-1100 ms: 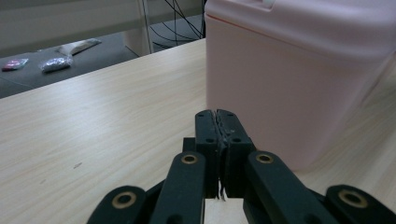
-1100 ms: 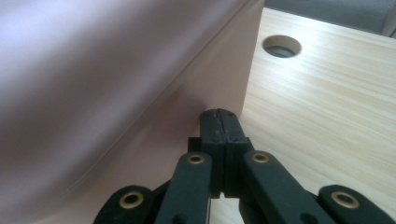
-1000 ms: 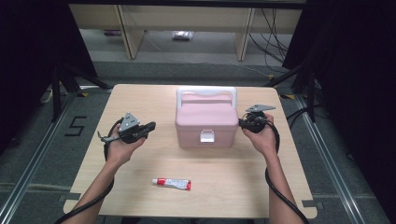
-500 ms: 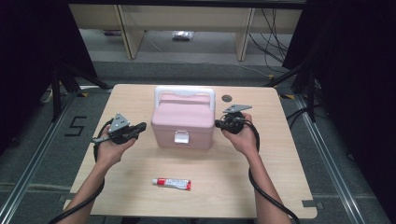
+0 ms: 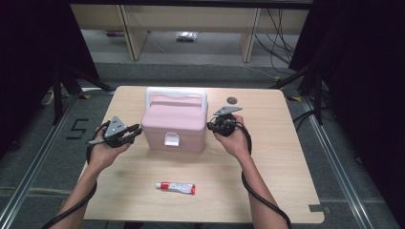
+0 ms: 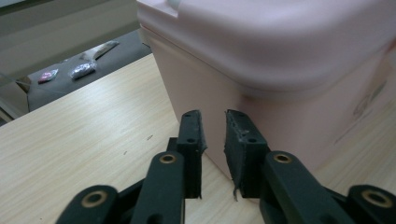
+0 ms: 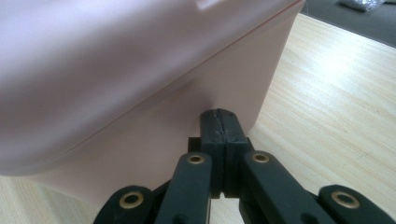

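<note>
Pink box (image 5: 174,125), red-white tube (image 5: 177,187), black grippers

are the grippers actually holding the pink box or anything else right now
Nothing is held. The left gripper has just been opening, with nothing between its jaws; the right gripper is shut empty, tips against the pink box.

A taped figure "5" (image 5: 76,129) stands on the floor at about nine o'clock from the worktop (image 5: 286,157). The red-and-white tube (image 5: 176,187) seems to carry print, too small to read. Faint embossed marks on the pink box (image 6: 369,105) stay illegible.
</note>
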`<move>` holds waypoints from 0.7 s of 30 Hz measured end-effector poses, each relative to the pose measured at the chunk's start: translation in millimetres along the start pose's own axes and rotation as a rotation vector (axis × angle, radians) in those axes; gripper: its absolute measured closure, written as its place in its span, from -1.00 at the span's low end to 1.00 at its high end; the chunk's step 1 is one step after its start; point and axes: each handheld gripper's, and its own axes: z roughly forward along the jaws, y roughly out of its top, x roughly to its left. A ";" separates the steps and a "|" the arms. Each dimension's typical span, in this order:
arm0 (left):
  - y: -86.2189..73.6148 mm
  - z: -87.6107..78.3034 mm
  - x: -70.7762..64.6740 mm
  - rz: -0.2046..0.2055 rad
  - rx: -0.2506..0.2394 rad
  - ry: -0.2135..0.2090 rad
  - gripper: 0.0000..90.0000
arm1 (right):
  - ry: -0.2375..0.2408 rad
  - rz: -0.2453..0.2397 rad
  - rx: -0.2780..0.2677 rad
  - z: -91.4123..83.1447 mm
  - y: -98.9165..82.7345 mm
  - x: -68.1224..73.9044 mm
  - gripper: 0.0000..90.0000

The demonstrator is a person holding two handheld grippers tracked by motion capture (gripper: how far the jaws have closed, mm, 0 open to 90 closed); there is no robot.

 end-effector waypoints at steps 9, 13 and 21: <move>-6.8 3.1 3.6 -0.057 0.037 0.050 0.59 | -0.006 0.000 0.003 -0.6 -4.9 4.5 1.00; -6.8 12.3 1.2 -0.081 0.037 0.043 0.84 | -0.019 0.028 0.010 -1.3 -5.7 8.4 1.00; -5.3 19.4 -2.3 -0.163 0.040 0.003 1.00 | -0.019 -0.005 -0.010 -0.1 -6.4 8.1 1.00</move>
